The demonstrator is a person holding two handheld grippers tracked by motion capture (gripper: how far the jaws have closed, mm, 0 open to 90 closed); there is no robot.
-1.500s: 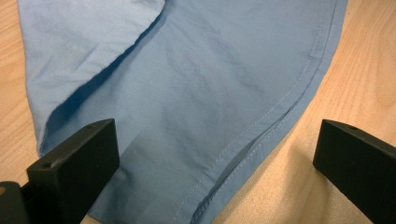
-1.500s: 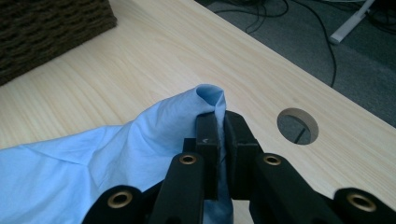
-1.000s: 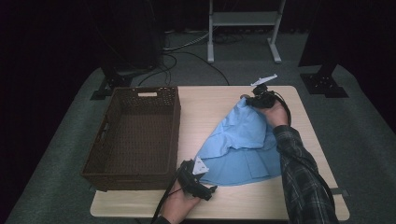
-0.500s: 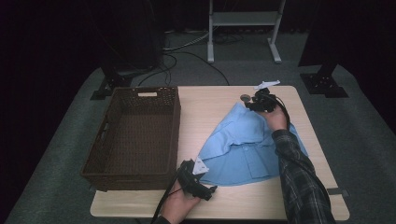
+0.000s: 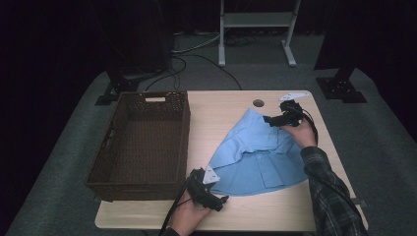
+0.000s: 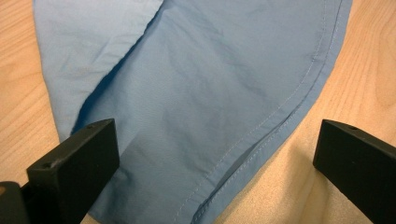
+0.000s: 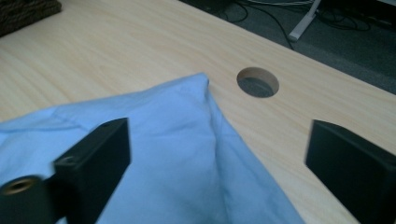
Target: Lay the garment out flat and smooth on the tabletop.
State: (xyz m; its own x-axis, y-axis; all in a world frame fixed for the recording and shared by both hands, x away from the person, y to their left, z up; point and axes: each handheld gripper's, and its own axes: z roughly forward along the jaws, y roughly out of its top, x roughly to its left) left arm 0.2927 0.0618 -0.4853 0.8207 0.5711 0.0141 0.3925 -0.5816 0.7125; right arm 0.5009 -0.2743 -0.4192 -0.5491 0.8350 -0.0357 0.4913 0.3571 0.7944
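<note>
A pale, straight-grained wooden table (image 5: 231, 118) stands on grey carpet in a dark room, with black cables and a white metal frame on the floor behind it. On the right half of the tabletop lies a light blue shirt (image 5: 258, 157), thin woven cotton, loosely folded into a rough triangle whose peak points toward the far edge, close to a round cable hole (image 5: 258, 103) cut through the wood. In the left gripper view the cloth shows soft creases and a curved, double-stitched hem lying flat on the table.

The right gripper (image 5: 269, 119) hovers at the shirt's peak. Its black, blocky jaws have just been opening and now stand wide apart, with the fabric's pointed fold below and between them, pinched by neither pad. The left gripper (image 5: 222, 200) sits at the near edge of the table beside the shirt's lower corner; its jaws are also spread wide, straddling the hem without pressing on it.

To the left of the shirt, a dark brown rectangular wicker basket (image 5: 115, 147) rests on the table.
</note>
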